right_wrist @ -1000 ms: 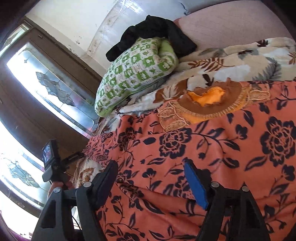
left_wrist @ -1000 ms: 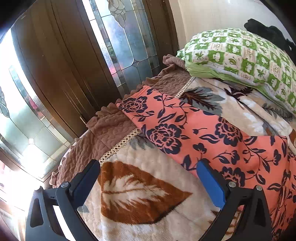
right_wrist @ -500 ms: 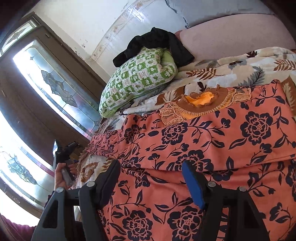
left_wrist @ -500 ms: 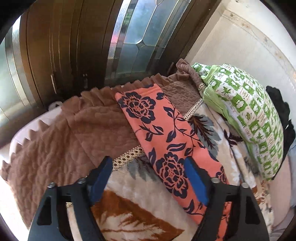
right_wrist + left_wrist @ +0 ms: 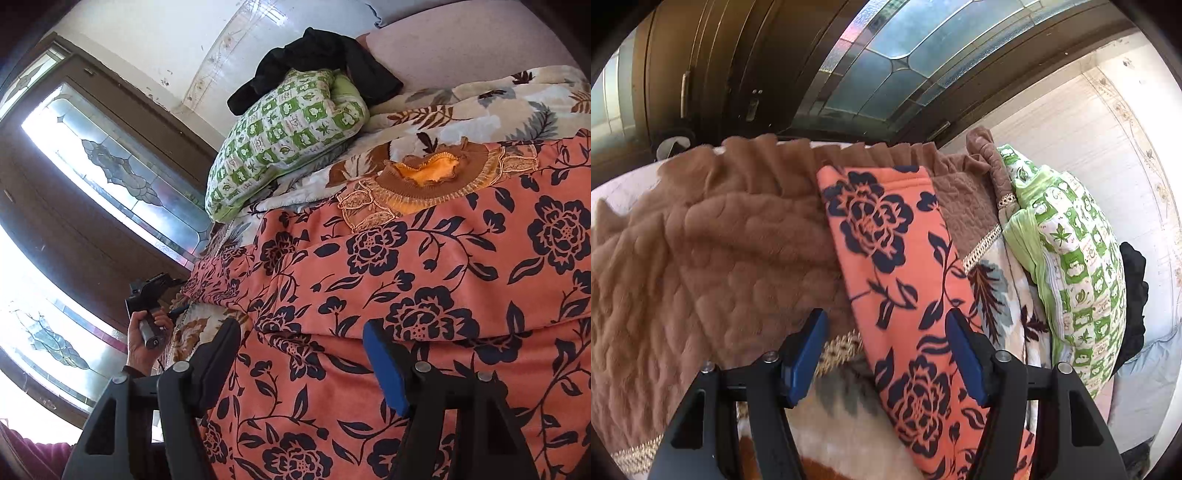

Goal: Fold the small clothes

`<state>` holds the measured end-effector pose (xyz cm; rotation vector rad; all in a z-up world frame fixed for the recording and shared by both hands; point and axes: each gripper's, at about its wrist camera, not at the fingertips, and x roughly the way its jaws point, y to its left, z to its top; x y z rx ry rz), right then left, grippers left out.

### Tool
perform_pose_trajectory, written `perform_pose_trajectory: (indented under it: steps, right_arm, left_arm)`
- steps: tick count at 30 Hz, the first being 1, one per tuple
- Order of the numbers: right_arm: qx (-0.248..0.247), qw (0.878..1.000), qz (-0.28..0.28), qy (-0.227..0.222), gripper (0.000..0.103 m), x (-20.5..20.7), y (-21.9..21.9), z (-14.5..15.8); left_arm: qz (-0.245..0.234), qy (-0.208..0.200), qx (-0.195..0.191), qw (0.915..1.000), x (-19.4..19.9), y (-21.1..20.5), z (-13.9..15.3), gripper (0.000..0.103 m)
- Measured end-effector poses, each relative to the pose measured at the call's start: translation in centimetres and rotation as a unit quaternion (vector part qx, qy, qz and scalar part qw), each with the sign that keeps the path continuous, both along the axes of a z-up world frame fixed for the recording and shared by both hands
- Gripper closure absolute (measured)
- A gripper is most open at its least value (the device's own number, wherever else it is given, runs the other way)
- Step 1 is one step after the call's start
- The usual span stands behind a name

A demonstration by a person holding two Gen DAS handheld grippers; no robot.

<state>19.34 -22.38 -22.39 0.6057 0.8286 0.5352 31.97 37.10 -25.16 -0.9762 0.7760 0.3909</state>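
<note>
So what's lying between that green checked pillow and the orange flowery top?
In the right wrist view, a stretch of leaf-print blanket separates the green pillow from the floral garment.

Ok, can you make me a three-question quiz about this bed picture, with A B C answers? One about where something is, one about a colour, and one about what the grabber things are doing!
1. Where is the black garment?
A. On top of the green checked pillow
B. Under the bed
C. Between the jaws

2. What colour are the flowers on the orange top?
A. White
B. Dark navy
C. Yellow

3. How are the left gripper and right gripper?
A. Both open, holding nothing
B. Both shut on the top
C. One shut, one open

Answers: 1 A, it is draped over the pillow's top end. 2 B, dark navy blooms and leaves cover the cloth. 3 A, both pairs of jaws stand wide apart above the cloth.
</note>
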Motion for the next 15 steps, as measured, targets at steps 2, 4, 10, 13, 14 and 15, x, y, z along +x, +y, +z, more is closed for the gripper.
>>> perform_pose_trajectory:
  steps: [2,4,10,13,14,15]
  right_arm:
    - [-0.001,1.0,-0.001,0.001,0.031,0.2,0.0,-0.2]
    - [-0.004,1.0,-0.001,0.003,0.031,0.4,0.1,-0.4]
    - [-0.006,1.0,-0.004,-0.004,0.031,0.5,0.2,-0.3]
    - [-0.001,1.0,-0.02,-0.015,0.031,0.3,-0.6,0.4]
    - [-0.001,0.999,-0.027,-0.018,0.031,0.2,-0.9,0.7]
    - [-0.002,0.999,-0.035,-0.021,0.031,0.2,-1.2,0.9]
  left_arm:
    - [-0.019,-0.004,0.008,0.9998,1.0,-0.1,0.0,0.06]
    - [-0.032,-0.007,0.006,0.9994,1.7,0.2,-0.6,0.074]
    - [-0.027,-0.033,0.023,0.9988,1.3,0.2,-0.3,0.097]
    - [-0.041,-0.058,0.068,0.9951,0.8,-2.0,2.7,0.097]
    - [-0.055,-0.064,0.092,0.9922,0.8,-3.3,4.1,0.097]
    - [-0.074,-0.073,0.116,0.9879,0.8,-5.0,5.6,0.097]
